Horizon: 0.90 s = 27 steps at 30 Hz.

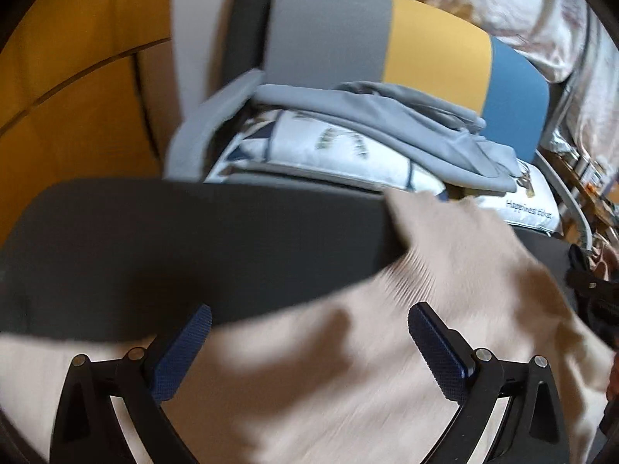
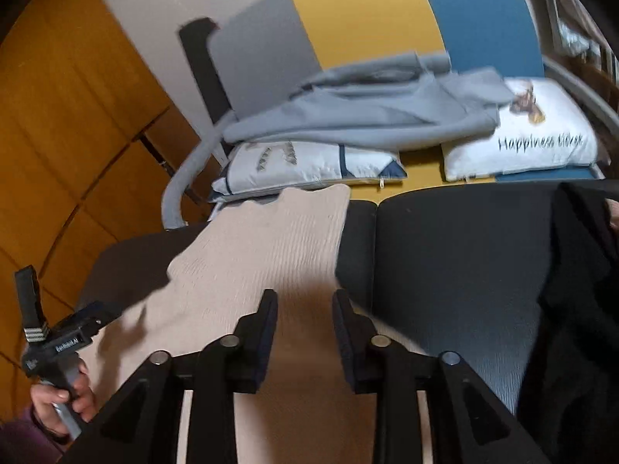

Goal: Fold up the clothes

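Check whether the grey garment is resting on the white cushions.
Touching. The right wrist view shows the grey garment draped directly over both white cushions, with no gap showing.

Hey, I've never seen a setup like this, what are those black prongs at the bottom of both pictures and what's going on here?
Those prongs are hand-held grippers; a person carries one in each hand, each with a camera looking along its fingers. One picture comes from the left gripper, open with nothing between its blue pads. The other comes from the right gripper, jaws apart, nothing visibly held. Both hover over a beige ribbed garment spread on a dark cushion. Behind it, a grey hoodie lies over printed pillows. The person's left hand shows in the right view.
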### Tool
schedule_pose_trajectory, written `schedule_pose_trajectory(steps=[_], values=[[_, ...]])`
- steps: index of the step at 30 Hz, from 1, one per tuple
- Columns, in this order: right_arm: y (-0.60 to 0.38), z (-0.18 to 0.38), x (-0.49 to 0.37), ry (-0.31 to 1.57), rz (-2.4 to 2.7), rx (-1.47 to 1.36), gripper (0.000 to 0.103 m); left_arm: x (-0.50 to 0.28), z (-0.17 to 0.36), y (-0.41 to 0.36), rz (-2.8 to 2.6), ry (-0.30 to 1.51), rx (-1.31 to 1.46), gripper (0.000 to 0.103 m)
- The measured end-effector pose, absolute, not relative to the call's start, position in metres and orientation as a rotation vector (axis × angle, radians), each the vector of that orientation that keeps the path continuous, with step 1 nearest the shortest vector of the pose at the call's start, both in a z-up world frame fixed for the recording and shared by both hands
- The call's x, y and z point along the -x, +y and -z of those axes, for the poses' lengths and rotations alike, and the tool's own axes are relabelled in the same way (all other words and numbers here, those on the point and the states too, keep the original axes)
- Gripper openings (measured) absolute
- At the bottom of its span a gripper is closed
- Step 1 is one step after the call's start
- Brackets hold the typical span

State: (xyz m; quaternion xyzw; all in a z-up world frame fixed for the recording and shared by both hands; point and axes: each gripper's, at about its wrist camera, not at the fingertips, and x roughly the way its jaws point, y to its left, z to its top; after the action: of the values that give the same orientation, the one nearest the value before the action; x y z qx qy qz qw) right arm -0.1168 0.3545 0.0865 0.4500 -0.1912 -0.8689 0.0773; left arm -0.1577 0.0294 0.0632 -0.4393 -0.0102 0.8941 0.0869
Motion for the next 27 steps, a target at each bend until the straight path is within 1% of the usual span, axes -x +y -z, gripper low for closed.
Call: schedule_pose_trajectory(steps=[3, 8, 13, 17, 19, 20, 21, 22, 23, 24, 25, 26, 27], values=[[0.363, -0.073, 0.157, -0.629, 2.542, -1.460, 0.031, 0.199, -0.054, 0.055, -2.580, -0.025, 1.391, 0.103], [0.375, -0.046, 0.208, -0.782, 2.451, -1.556, 0.031, 0.253, -0.026, 0.078, -2.445, -0.145, 1.547, 0.103], [0.382, -0.038, 0.229, -0.858, 2.419, -1.515, 0.031, 0.263, -0.025, 0.089, -2.439, -0.169, 1.481, 0.103], [0.372, -0.038, 0.240, -0.824, 2.374, -1.480, 0.034, 0.268, -0.024, 0.107, -2.408, -0.120, 1.433, 0.103], [0.364, -0.039, 0.245, -0.754, 2.384, -1.478, 0.034, 0.268, -0.023, 0.116, -2.398, -0.081, 1.407, 0.101], [0.358, -0.041, 0.247, -0.690, 2.412, -1.484, 0.030, 0.267, -0.022, 0.123, -2.402, -0.035, 1.391, 0.097], [0.353, -0.042, 0.248, -0.621, 2.445, -1.495, 0.021, 0.266, -0.022, 0.129, -2.406, 0.010, 1.375, 0.085], [0.348, -0.042, 0.248, -0.556, 2.478, -1.510, 0.015, 0.266, -0.022, 0.133, -2.408, 0.048, 1.362, 0.072], [0.344, -0.044, 0.249, -0.500, 2.501, -1.516, 0.007, 0.266, -0.023, 0.137, -2.410, 0.087, 1.348, 0.066], [0.341, -0.045, 0.250, -0.472, 2.508, -1.515, 0.005, 0.266, -0.023, 0.142, -2.408, 0.118, 1.337, 0.044], [0.341, -0.045, 0.251, -0.475, 2.514, -1.517, 0.005, 0.268, -0.024, 0.144, -2.388, 0.116, 1.337, 0.027], [0.341, -0.046, 0.253, -0.487, 2.523, -1.522, 0.005, 0.270, -0.026, 0.146, -2.369, 0.114, 1.339, 0.022], [0.344, -0.048, 0.254, -0.516, 2.533, -1.514, 0.005, 0.272, -0.027, 0.150, -2.356, 0.114, 1.352, 0.014]])
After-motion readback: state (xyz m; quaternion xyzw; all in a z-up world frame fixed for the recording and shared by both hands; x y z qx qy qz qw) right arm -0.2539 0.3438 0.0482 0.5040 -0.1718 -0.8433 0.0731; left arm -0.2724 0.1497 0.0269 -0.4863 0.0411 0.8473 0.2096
